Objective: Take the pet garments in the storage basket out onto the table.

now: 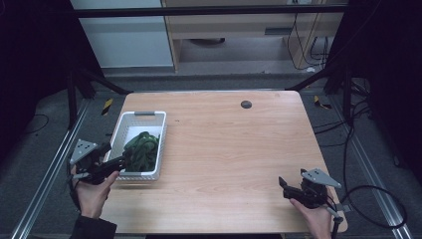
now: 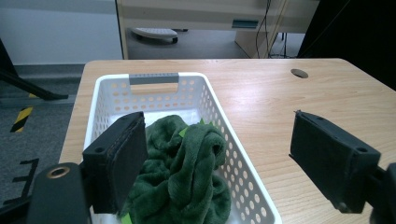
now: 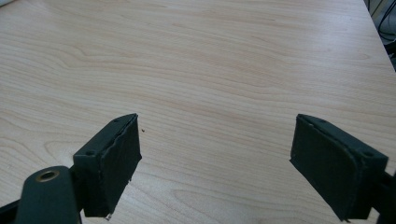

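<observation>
A white perforated basket (image 1: 130, 121) (image 2: 196, 88) stands on the left side of the wooden table (image 1: 229, 144). Inside it lies a crumpled dark green cloth (image 1: 142, 150) (image 2: 187, 172). My left gripper (image 1: 113, 164) (image 2: 219, 158) hovers open at the basket's near end. One jaw is over the basket beside the cloth and the other is outside the basket's right wall. My right gripper (image 1: 284, 186) (image 3: 215, 163) is open above bare wood near the table's front right corner, with nothing between its jaws.
A small dark round grommet (image 1: 246, 104) (image 2: 299, 73) sits near the table's far edge. Cables (image 1: 370, 199) trail on the floor to the right. Black frame legs and a wooden cabinet stand beyond the table.
</observation>
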{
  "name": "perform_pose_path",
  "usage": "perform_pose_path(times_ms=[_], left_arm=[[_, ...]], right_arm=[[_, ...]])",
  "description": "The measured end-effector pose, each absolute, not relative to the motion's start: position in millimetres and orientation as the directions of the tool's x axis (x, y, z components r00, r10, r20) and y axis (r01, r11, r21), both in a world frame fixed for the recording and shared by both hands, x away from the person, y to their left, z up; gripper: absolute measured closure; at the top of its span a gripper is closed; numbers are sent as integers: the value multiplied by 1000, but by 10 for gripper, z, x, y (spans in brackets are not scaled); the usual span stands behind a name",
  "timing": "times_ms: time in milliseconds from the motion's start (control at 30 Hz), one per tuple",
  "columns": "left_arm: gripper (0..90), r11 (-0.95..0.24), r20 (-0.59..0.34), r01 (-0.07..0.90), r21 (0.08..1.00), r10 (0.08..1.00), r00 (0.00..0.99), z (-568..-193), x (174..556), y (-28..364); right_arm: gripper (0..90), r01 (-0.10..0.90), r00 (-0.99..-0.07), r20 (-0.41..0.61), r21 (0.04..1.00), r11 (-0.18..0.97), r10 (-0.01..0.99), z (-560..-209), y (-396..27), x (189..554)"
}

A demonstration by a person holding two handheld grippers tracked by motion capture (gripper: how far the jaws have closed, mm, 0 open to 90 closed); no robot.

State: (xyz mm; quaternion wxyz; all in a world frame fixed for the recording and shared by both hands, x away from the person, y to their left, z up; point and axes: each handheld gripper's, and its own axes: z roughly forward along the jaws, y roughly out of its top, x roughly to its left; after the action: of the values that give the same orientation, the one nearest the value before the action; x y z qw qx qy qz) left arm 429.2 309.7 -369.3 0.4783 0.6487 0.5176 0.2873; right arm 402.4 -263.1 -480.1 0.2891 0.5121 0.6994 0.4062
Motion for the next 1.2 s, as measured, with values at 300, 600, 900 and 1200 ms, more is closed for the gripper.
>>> perform_pose_path(times_ms=[300, 600, 900, 1200], left_arm=[[179, -35, -107, 426, 904, 947, 304, -3695, 4400, 3085], [179, -87, -73, 468, 879, 947, 314, -3669, 4576, 3033], [177, -123, -56, 507, 853, 944, 324, -3671, 4722, 2997], [175, -156, -44, 541, 827, 940, 339, -3718, 4830, 2937]], right_arm=[[157, 492, -310, 21, 859, 141, 951, -4808, -2624, 4035], [157, 495, -308, 29, 858, 134, 951, -4808, -2635, 4039], [157, 492, -310, 23, 859, 140, 951, -4812, -2645, 4047], [157, 493, -312, 24, 859, 141, 950, -4811, -2650, 4047]])
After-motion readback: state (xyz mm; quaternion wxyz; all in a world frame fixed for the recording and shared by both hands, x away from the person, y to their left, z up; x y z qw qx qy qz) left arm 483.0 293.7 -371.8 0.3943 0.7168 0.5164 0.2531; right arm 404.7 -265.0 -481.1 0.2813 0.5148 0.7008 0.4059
